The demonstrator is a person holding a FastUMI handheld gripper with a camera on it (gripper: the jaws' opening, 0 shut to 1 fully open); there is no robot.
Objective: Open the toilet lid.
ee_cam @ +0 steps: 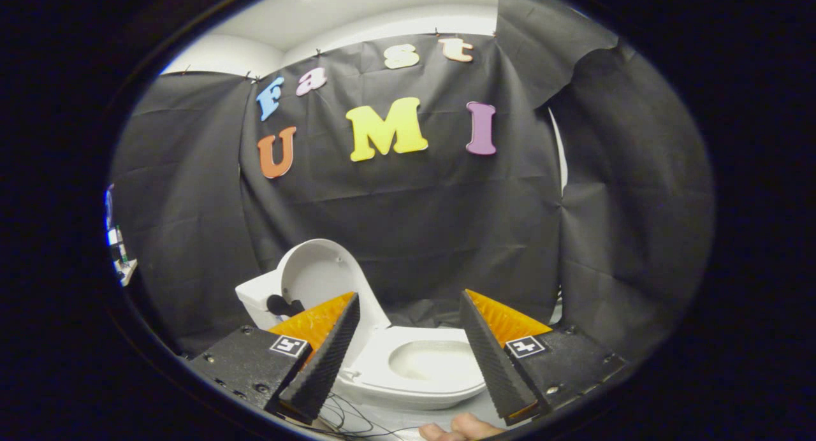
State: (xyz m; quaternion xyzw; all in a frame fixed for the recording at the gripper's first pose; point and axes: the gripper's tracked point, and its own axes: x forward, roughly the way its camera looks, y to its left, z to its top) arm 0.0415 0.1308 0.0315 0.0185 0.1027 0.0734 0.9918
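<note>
A small white toilet (408, 364) stands just ahead of my fingers, against the black cloth wall. Its lid (319, 278) stands raised, leaning back toward the white tank (258, 301) behind my left finger. The seat and bowl (433, 361) lie uncovered between the two fingers. My gripper (411, 313) is open, with a wide gap between the fingers and nothing held; both fingers stand apart from the lid.
Black cloth walls close in behind and on both sides. Thin dark cables (347, 419) lie on the pale floor in front of the toilet. A person's fingers (459, 428) show on the floor near my right finger. Some clutter (118, 250) sits beyond the left cloth.
</note>
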